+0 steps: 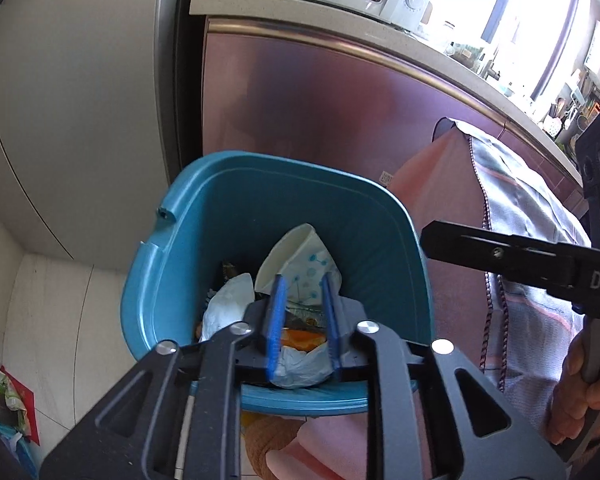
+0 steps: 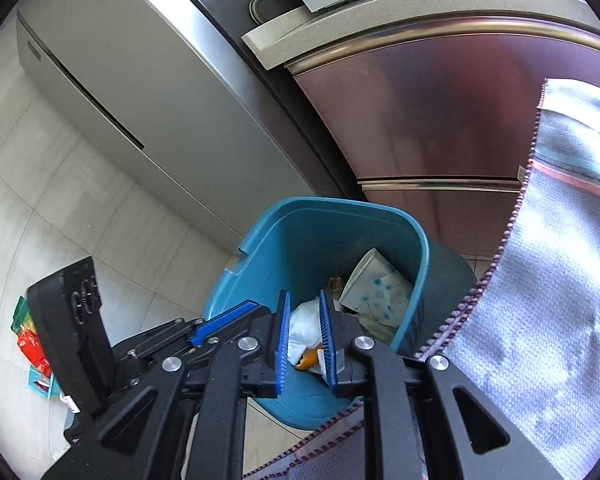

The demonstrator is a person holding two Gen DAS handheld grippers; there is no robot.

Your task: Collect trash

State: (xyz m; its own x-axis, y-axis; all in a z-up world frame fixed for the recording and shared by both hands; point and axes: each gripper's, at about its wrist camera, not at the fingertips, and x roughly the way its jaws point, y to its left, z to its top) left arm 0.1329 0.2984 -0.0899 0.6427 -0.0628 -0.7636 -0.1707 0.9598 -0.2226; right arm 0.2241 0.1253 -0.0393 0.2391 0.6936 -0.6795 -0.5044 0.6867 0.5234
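Below, both handheld grippers hovered over a teal plastic trash bin (image 1: 228,216) standing on pale floor tiles (image 1: 52,312) beside a maroon cabinet front (image 1: 300,92). The left gripper (image 1: 302,286), black with blue pads, had its jaws slightly parted with nothing clamped between them. The right gripper (image 2: 305,300) was likewise slightly parted and empty. Inside the bin lay a crumpled white paper cup with blue dots (image 1: 300,260), a white crumpled plastic bag (image 1: 228,304) and an orange scrap (image 1: 300,338). Colourful wrappers (image 2: 32,344) lay on the tiles, well apart from the bin. A grey woven cloth (image 2: 540,300) hung at the right.
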